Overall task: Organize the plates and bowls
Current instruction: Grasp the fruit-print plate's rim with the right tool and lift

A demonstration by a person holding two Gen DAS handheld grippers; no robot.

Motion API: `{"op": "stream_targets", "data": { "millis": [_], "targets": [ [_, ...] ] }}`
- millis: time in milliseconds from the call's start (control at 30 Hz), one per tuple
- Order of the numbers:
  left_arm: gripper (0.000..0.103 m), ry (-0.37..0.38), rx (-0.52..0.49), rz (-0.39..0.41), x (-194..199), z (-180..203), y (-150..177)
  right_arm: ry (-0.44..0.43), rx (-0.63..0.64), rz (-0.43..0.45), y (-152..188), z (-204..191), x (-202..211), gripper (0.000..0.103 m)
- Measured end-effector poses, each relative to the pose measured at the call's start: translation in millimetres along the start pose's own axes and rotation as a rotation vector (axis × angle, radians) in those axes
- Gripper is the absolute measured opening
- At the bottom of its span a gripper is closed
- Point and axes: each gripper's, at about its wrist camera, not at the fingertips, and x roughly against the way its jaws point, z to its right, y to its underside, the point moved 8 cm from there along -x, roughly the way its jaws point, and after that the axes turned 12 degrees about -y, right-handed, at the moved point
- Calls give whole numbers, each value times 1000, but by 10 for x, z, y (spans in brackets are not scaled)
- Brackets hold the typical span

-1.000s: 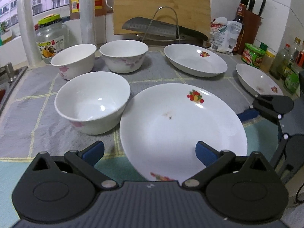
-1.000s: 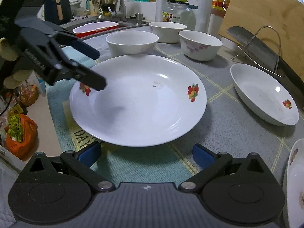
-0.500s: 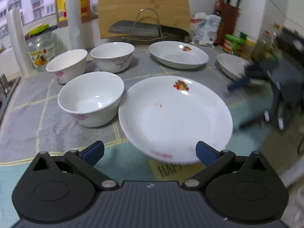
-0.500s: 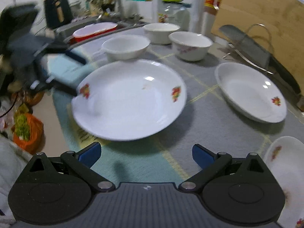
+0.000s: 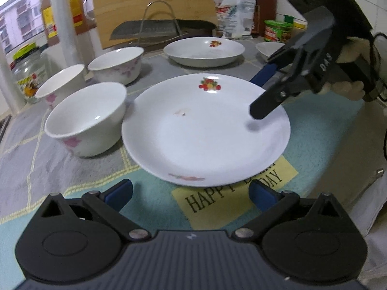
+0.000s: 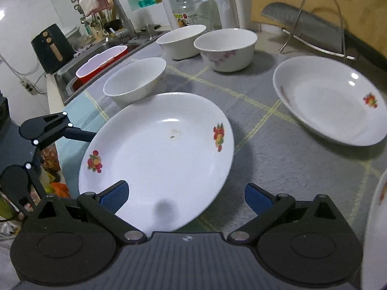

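Large plate (image 5: pixel 205 130) flat on counter (image 5: pixel 72 159) mat beside bowl (image 5: pixel 87 118). Right claw (image 6: pixel 186 197) spread wide, straddling near rim; left claw (image 5: pixel 191 193) wide, empty. Glazed ceramic: stiff, slick, breakable. Best pinched at the thin rim, firmly.

white plate (image 5: pixel 205 130), red fruit motif; grey-teal cloth (image 5: pixel 36 159), yellow grid.

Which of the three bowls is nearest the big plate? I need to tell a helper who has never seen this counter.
Start at the large fruit-print plate at the front of the grey mat. The bowl next to its left edge, on the sink side, is the one. Unlike the two bowls side by side farther back, it stands alone, closest to the plate.
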Motion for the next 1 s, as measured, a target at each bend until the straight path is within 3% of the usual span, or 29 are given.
{"op": "stream_targets", "data": {
  "millis": [667,1000],
  "targets": [
    [100,86,-56,46,-132,-16,-51,-117,-58,-52,-324,40,-280,103],
    [100,114,-89,55,-153,-9,-74,-112,-72,-73,-344,42,-298,103]
  ]
}}
